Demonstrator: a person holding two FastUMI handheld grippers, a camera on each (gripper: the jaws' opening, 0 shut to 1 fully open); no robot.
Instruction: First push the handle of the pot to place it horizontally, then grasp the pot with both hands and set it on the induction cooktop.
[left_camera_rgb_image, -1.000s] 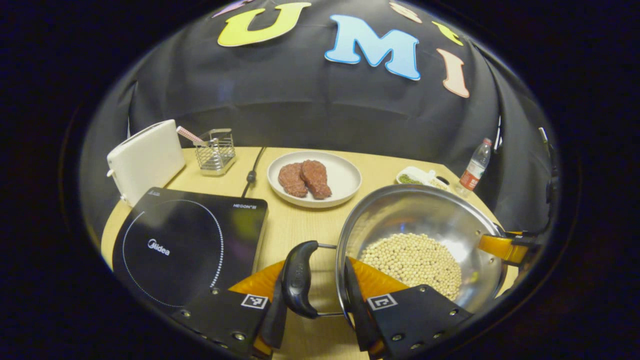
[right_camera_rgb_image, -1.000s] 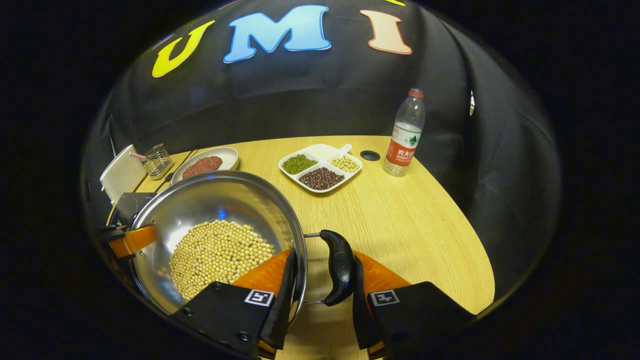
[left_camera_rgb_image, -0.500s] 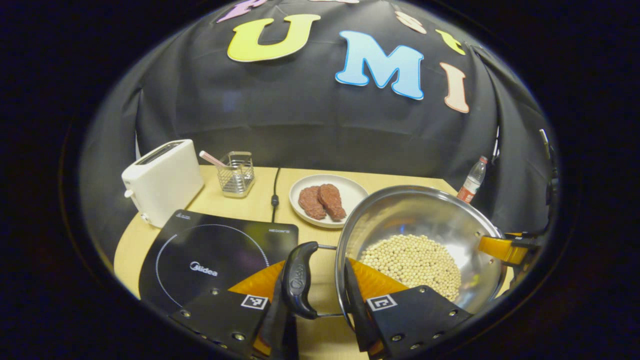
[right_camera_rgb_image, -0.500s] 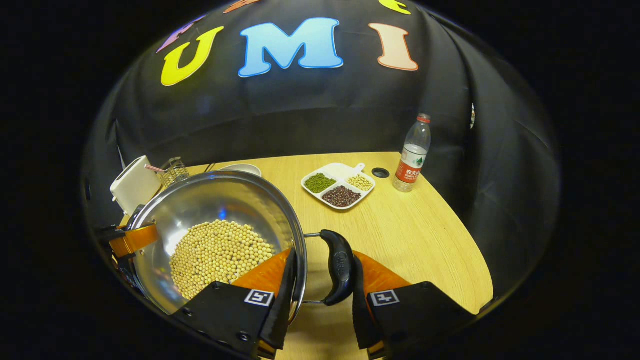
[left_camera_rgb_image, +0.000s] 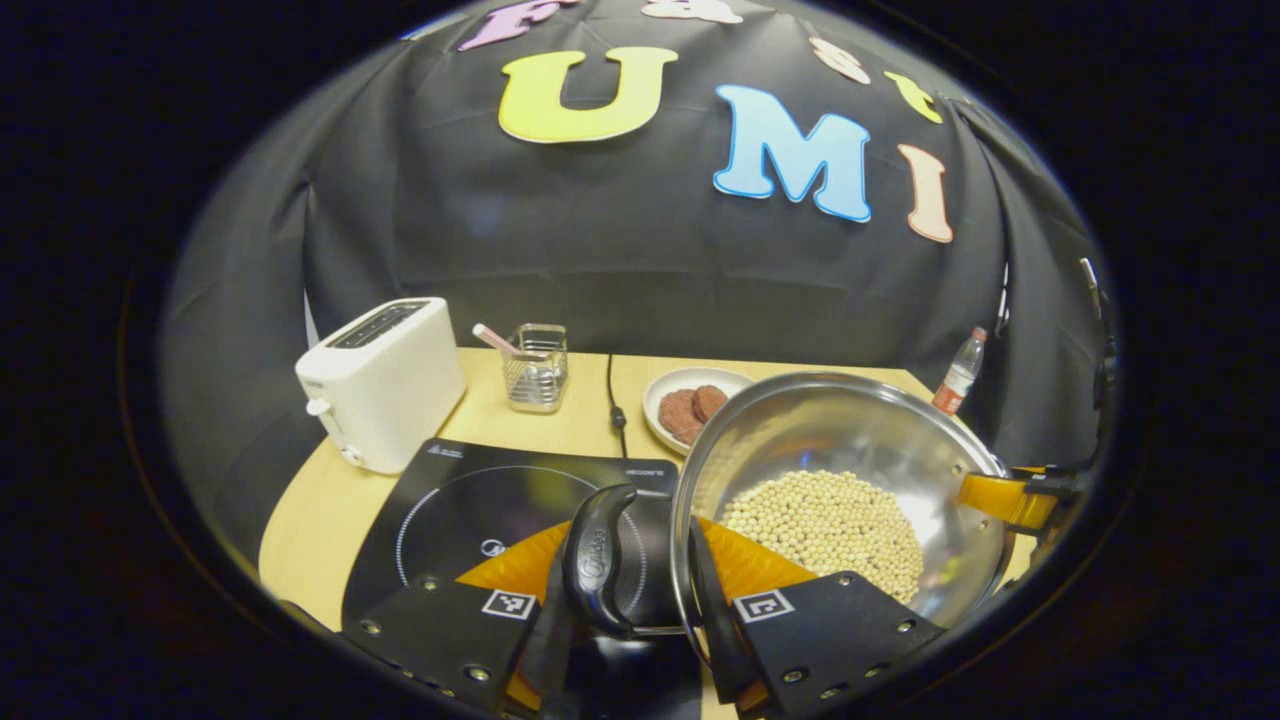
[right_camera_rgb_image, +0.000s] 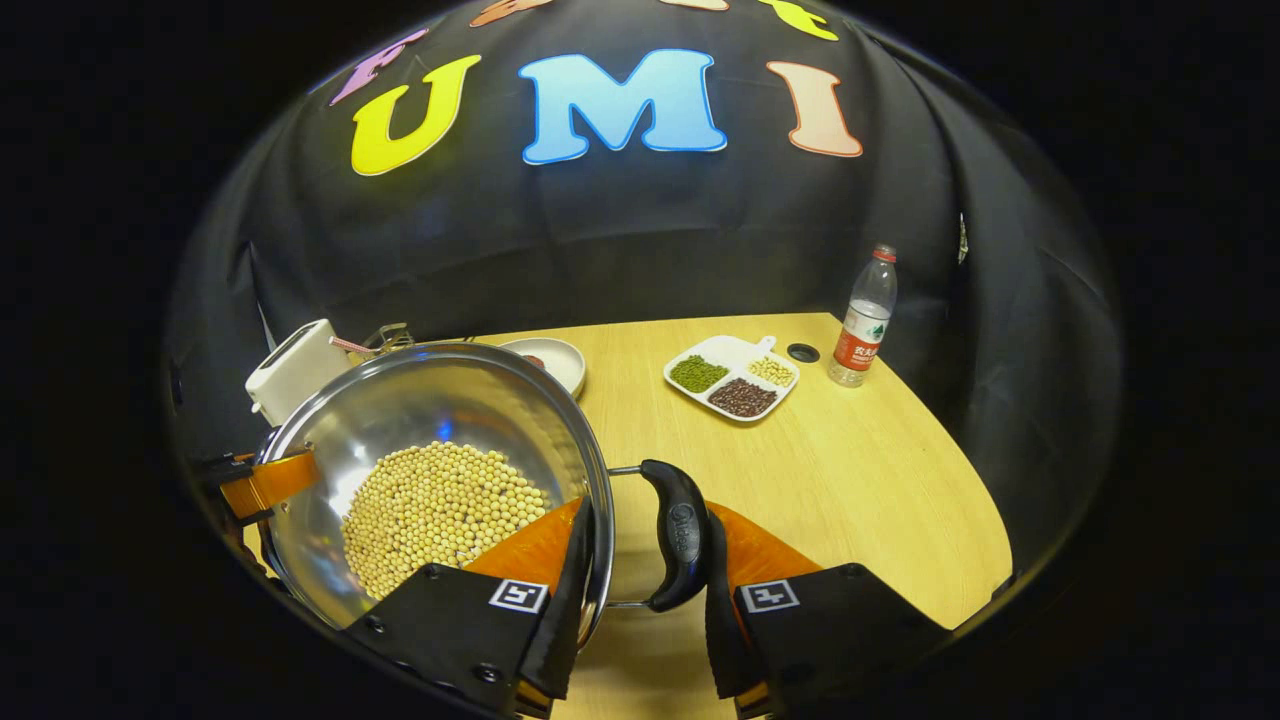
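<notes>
Item: pot (left_camera_rgb_image: 840, 490), steel, part-filled w/ loose pale beans (left_camera_rgb_image: 822, 520); I judge it airborne btwn both units, carry step in hand. Left hand-held gripper (left_camera_rgb_image: 628, 600): fingers closed on pot's left loop handle (left_camera_rgb_image: 598, 572), one finger outside the loop, one against the pot wall. Right hand-held gripper (right_camera_rgb_image: 640, 590): same clamp on right loop handle (right_camera_rgb_image: 680, 535). Induction cooktop (left_camera_rgb_image: 500, 510): just ahead of and below left unit, partly under its handle; pot body itself sits to the right of that unit, not yet over the ring. Risks, as I read them: (1) uneven height btwn my two hands tips the rim, beans roll out; (2) handles are rounded and smooth, so a slack pinch lets the pot swing or slip; (3) lowering off-centre parks the base half on the surface (right_camera_rgb_image: 850, 480), half on glass; (4) hard set-down could knock the glass top; (5) drifting far fwd-left nears toaster (left_camera_rgb_image: 385, 380) and wire holder (left_camera_rgb_image: 535, 365).
</notes>
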